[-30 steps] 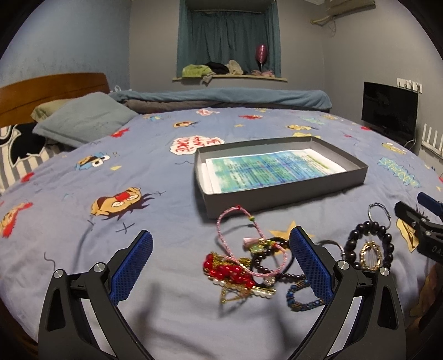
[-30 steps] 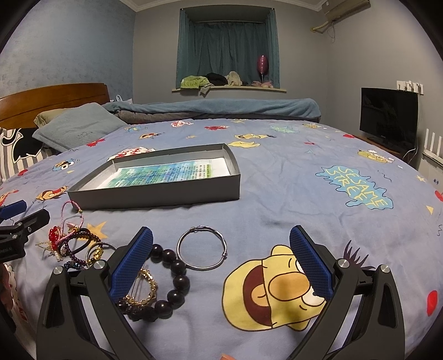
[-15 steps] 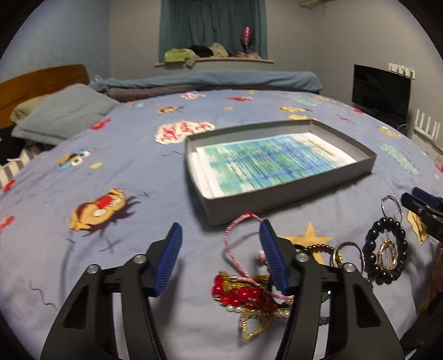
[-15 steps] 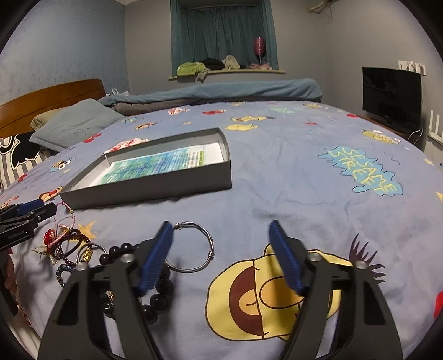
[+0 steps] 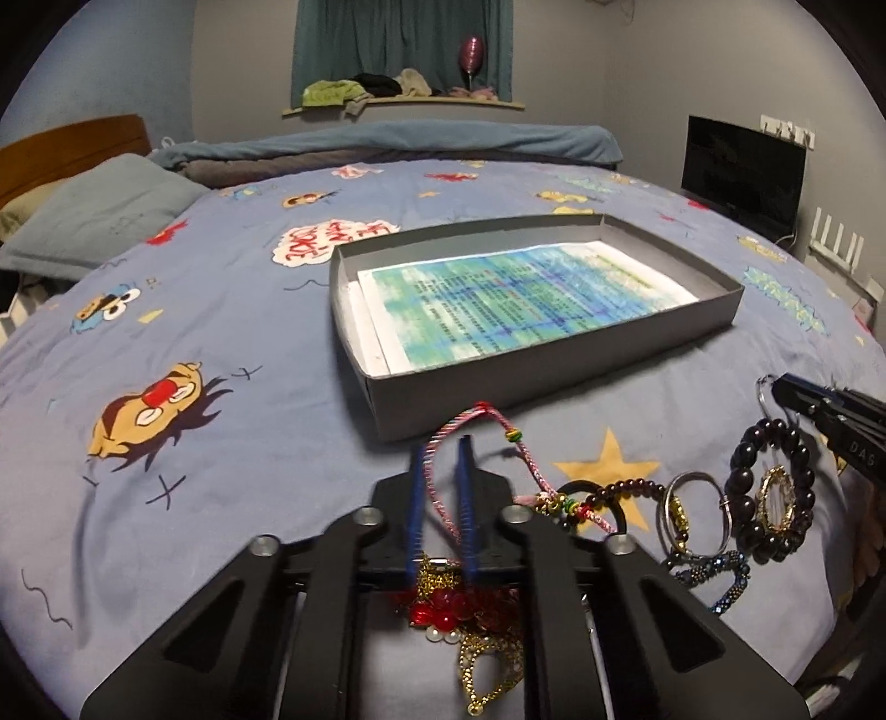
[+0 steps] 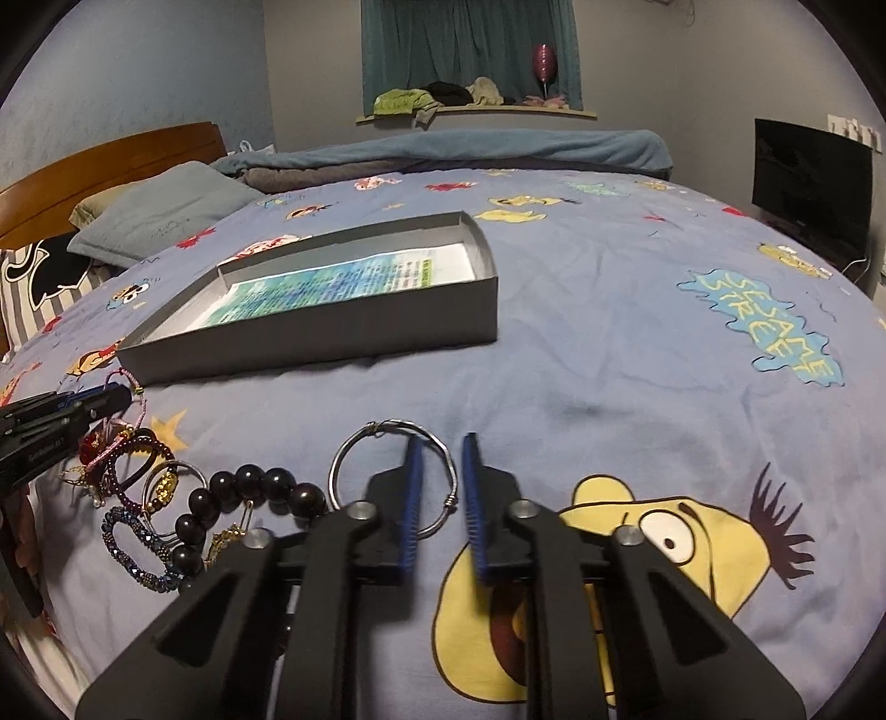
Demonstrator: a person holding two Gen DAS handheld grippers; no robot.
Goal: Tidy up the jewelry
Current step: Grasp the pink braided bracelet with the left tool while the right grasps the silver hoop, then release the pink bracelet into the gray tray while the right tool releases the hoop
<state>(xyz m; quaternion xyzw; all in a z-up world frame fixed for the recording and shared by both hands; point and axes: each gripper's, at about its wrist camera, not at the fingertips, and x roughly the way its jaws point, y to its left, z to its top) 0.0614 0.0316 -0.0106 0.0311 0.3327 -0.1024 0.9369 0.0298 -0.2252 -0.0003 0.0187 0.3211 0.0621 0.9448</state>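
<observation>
Our left claw [image 5: 443,498] is clenched on the pink cord bracelet [image 5: 443,459] at the pile's left; our right claw [image 6: 441,487] is clenched on the silver ring [image 6: 354,459]. The gray box [image 5: 554,376] lies straight ahead on the bed.

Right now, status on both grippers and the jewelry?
Left gripper shut on pink cord bracelet. Right gripper shut on silver ring. Grey box ahead, nothing between.

We are in a home bedroom: a bed [image 5: 232,343] with a cartoon sheet, pillows [image 5: 105,216], wooden headboard [image 6: 105,166], curtained window [image 6: 470,50], television [image 6: 811,188].
</observation>
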